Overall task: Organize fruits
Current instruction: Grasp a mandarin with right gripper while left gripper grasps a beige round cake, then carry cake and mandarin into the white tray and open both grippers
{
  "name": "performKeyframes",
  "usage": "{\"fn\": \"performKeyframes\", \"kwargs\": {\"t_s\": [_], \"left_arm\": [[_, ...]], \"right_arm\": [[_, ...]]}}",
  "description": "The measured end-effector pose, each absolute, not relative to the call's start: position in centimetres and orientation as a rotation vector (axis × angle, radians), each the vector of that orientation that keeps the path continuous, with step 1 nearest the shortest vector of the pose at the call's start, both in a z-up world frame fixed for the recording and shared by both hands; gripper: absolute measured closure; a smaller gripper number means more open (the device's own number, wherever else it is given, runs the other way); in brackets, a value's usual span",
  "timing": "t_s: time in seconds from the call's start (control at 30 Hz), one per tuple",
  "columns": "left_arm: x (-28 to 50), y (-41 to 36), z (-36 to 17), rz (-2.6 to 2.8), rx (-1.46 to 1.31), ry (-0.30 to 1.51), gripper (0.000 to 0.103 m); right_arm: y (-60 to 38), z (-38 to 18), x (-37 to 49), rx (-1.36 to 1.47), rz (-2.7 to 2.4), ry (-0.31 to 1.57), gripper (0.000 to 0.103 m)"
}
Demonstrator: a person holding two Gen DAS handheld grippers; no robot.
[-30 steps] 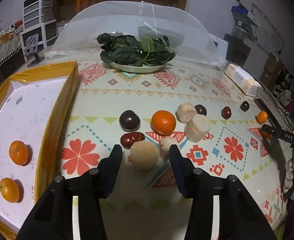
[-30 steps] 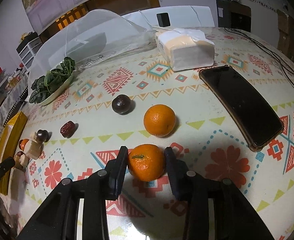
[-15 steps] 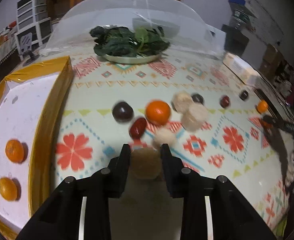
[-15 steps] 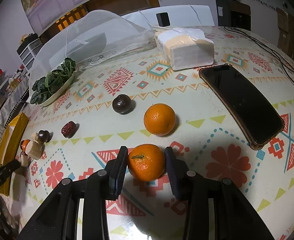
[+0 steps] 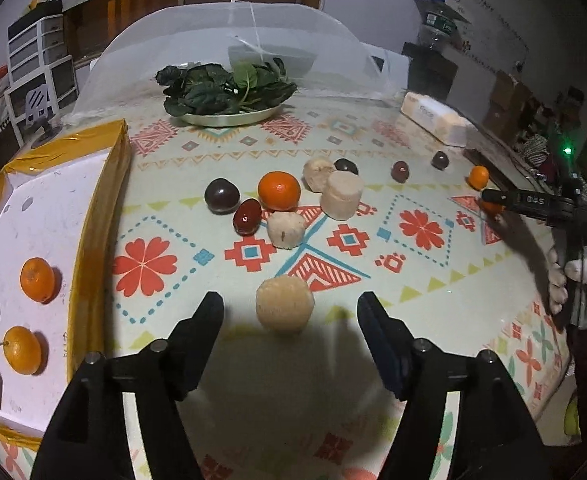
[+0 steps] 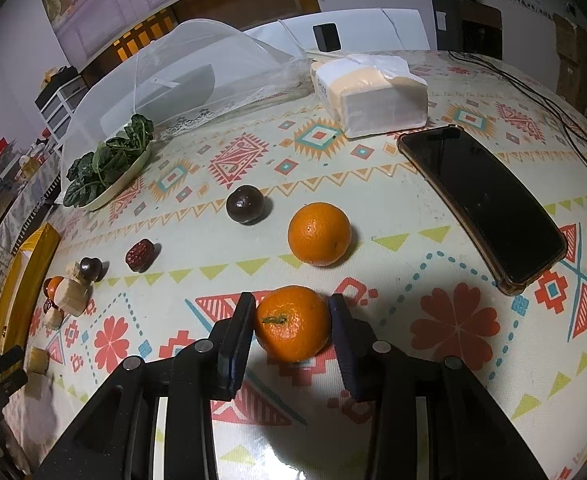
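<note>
Two hand-held grippers at work on the bench. Left hand-held gripper gapes wide, a pale round piece sitting loose between its fingers, touching neither. Left of it, the yellow-edged tray holds two oranges. Right hand-held gripper has its fingers pressed against both sides of an orange; a second orange lies just beyond.

Dim room. White drawer unit far left, wood-panelled wall behind. Whiteboard far right, cardboard boxes below it. Patterned tablecloth under overhead glare.
</note>
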State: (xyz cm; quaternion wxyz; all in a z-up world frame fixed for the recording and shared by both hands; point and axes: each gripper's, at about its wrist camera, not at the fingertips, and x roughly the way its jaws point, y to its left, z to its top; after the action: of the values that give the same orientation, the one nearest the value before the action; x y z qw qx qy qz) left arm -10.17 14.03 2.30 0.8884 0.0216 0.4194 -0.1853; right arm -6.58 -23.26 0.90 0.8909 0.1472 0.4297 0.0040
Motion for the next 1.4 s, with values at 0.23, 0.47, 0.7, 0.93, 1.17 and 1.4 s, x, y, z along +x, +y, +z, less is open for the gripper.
{"fn": "performKeyframes", "kwargs": {"t_s": [0.23,0.47,0.7,0.93,1.17,1.4], "left_arm": [[-9.1,12.3,0.8,-0.337,0.114,0.924,0.072],[-10.5,16.0,3.2,-0.323,-0.036,0.876,0.072],[-11.7,23.6,9.3,-0.237,-0.142,0.759,0.072],[-8.3,32.1,12.0,-0.060,-0.180,0.737,0.072],[-3.7,37.7,7.7,0.052,-0.244,0.840,0.072],[-2.0,40.5,4.5,0.076,-0.322,0.902,0.072]], "right_arm": [[-21.8,1.9,-7.9,0.280,0.043,0.882,0.063],[-17.7,5.0,-8.9,0.255,0.150,0.843,0.063],[-8.2,9.4,-7.7,0.227,0.372,0.805,0.063],[5.8,12.9,-4.8,0.195,0.669,0.786,0.063],[19.2,9.3,-0.9,0.066,0.768,0.880,0.063],[23.9,4.4,2.0,0.001,0.721,0.960,0.063]]}}
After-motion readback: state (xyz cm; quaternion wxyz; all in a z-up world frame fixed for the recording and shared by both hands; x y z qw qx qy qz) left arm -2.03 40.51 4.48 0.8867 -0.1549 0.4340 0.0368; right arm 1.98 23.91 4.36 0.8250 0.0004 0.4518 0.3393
